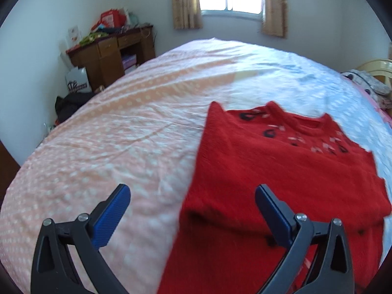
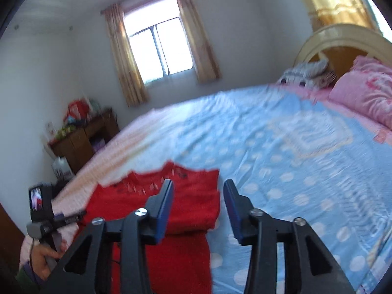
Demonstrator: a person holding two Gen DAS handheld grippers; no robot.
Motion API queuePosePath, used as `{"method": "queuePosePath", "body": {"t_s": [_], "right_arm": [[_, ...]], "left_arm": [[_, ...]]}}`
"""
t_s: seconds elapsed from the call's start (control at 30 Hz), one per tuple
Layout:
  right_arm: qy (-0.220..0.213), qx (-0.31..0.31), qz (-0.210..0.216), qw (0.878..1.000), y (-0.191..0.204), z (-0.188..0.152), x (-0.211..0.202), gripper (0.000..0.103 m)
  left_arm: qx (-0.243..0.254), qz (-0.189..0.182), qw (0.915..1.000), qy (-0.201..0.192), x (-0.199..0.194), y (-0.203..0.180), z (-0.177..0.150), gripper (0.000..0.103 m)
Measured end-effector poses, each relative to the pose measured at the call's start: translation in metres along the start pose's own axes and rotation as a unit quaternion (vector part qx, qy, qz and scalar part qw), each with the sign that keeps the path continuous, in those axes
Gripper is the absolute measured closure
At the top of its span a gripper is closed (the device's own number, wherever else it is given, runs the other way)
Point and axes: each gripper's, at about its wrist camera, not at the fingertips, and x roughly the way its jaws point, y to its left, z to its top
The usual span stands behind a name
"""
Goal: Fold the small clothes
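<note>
The sweater [image 1: 281, 171] lay partly folded on the bed [image 1: 122, 122], seemingly one fold left. The left gripper [image 1: 193, 193] and right gripper [image 2: 198, 188] hovered spread, empty.

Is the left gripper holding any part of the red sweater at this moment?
No, the left gripper is open and empty above the bed, with the red sweater lying flat beneath it.

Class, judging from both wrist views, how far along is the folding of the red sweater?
Done: the red sweater lies on the bed, sides apparently tucked in, upper part doubled over. In hand: nothing; left tongs and right tongs hover open. Left: probably one last fold.
</note>
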Motion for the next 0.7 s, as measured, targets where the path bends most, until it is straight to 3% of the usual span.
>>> {"method": "queuePosePath", "body": {"t_s": [0.1,0.17,0.2,0.27,0.37,0.43,0.5,0.63,0.7], "right_arm": [[-0.044,0.028,0.03,0.998,-0.002,0.011,-0.045,0.053],[-0.06,0.068,0.1,0.991,-0.01,0.017,-0.075,0.053],[-0.061,0.09,0.139,0.984,-0.014,0.02,-0.085,0.052],[-0.065,0.144,0.23,0.96,-0.029,0.024,-0.11,0.046],[-0.071,0.171,0.305,0.934,-0.044,0.03,-0.149,0.039],[-0.062,0.16,0.336,0.926,-0.048,0.037,-0.176,0.036],[-0.048,0.141,0.349,0.925,-0.049,0.043,-0.204,0.036],[0.008,0.102,0.391,0.915,-0.05,0.051,-0.255,0.035],[0.024,0.068,0.394,0.916,-0.048,0.05,-0.285,0.033]], "left_arm": [[0.019,-0.02,0.9996,-0.01,-0.03,-0.006,-0.012,0.0],[0.036,-0.04,0.9985,-0.013,-0.046,-0.009,-0.019,0.0],[0.044,-0.054,0.9975,-0.014,-0.055,-0.008,-0.026,0.0],[0.062,-0.086,0.9942,-0.02,-0.075,-0.004,-0.039,0.0],[0.086,-0.104,0.9903,-0.033,-0.102,0.006,-0.061,0.0],[0.099,-0.109,0.9883,-0.04,-0.116,0.018,-0.076,0.0],[0.109,-0.118,0.9862,-0.04,-0.128,0.033,-0.093,0.0],[0.119,-0.129,0.9844,-0.008,-0.137,0.057,-0.122,0.0],[0.117,-0.138,0.9834,0.015,-0.137,0.069,-0.136,0.0]]}}
